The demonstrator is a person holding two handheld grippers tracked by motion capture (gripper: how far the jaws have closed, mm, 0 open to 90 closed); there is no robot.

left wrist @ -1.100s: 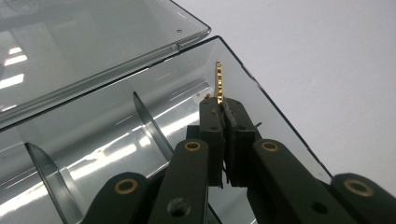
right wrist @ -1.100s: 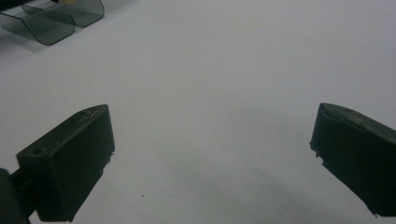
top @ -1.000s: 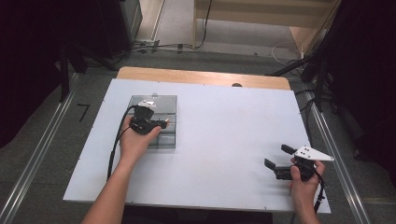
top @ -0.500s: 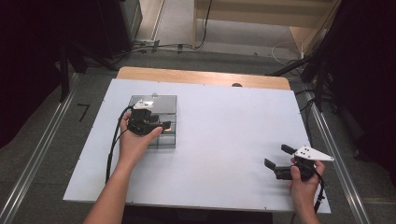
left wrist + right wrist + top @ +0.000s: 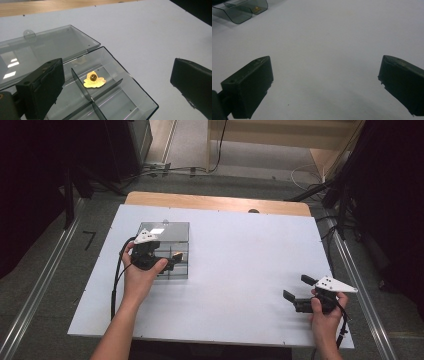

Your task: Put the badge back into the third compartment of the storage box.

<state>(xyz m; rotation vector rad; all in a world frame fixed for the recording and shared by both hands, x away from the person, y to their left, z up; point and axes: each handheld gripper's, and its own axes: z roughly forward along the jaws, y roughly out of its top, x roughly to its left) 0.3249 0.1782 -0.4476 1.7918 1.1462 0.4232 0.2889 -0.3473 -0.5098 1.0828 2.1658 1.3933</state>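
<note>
The left gripper (image 5: pixel 167 262) hovers over a clear plastic box (image 5: pixel 180 251) that sits on the left part of the white counter (image 5: pixel 240 260), and its jaws are spread wide with nothing between them. In the left gripper view the box lies open, its lid (image 5: pixel 47 50) folded back flat on the counter behind it, and thin dividers split the tray into compartments. A small gold pin (image 5: pixel 94 80) lies flat on the floor of one compartment, just beside the crossing of the dividers, apart from both jaws. The right gripper (image 5: pixel 298 295) is held near the counter's front right corner, well apart from the box, with its jaws spread and empty over bare white surface. In the right gripper view a corner of the box (image 5: pixel 242 10) shows far off at the upper left.
</note>
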